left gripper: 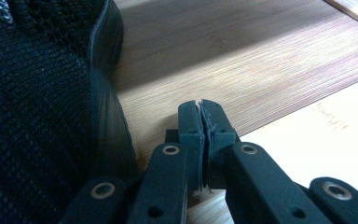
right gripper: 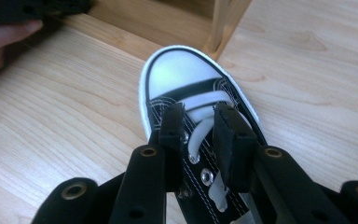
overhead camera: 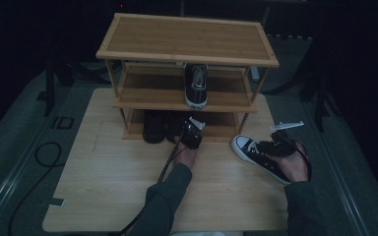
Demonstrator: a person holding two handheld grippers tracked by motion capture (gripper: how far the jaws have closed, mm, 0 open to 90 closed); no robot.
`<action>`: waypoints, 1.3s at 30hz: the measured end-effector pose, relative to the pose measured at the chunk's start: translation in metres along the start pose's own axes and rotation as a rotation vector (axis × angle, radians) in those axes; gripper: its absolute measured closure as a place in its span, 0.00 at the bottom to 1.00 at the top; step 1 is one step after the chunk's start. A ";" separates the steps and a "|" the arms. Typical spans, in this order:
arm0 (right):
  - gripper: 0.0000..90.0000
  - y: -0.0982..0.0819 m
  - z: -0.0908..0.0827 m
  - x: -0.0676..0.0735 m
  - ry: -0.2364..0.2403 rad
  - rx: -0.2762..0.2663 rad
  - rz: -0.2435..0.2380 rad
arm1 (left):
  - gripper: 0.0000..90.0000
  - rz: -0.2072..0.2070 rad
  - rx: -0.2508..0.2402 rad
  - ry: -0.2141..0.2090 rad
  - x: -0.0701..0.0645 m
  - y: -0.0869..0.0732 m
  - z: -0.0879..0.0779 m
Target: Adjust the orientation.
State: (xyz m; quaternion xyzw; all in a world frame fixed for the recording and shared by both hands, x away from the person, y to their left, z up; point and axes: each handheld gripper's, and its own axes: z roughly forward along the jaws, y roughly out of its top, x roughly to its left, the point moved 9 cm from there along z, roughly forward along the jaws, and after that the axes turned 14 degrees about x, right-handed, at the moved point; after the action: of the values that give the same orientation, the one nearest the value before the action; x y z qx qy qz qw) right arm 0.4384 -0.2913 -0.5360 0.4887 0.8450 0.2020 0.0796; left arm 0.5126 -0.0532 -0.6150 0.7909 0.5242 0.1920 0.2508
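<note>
A black-and-white sneaker (overhead camera: 248,147) lies on the wooden board, toe toward the shoe rack (overhead camera: 187,39). My right gripper (overhead camera: 270,146) hangs over its laces. In the right gripper view the right gripper (right gripper: 199,116) straddles the white laces of the sneaker (right gripper: 177,70) with a gap on either side, and the pads do not press. My left gripper (overhead camera: 191,132) is at the rack's bottom shelf beside a pair of black shoes (overhead camera: 154,126). In the left gripper view the left gripper (left gripper: 200,109) is shut on nothing, right next to a black knit shoe (left gripper: 37,116).
A matching sneaker (overhead camera: 196,84) stands on the rack's middle shelf, heel facing me. The rack's top shelf is bare. The rack's front leg (right gripper: 219,23) stands just beyond the sneaker's toe. A black cable (overhead camera: 49,155) loops off the left edge of the board (overhead camera: 118,182).
</note>
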 end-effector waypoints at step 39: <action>0.99 -0.006 0.005 0.007 0.017 0.074 -0.045 | 0.98 0.004 -0.001 0.004 0.000 0.000 0.000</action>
State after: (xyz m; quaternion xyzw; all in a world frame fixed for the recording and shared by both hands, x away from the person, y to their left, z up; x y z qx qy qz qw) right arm 0.4319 -0.2869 -0.5422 0.4705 0.8633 0.1729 0.0590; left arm 0.5126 -0.0534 -0.6149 0.7915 0.5230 0.1944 0.2496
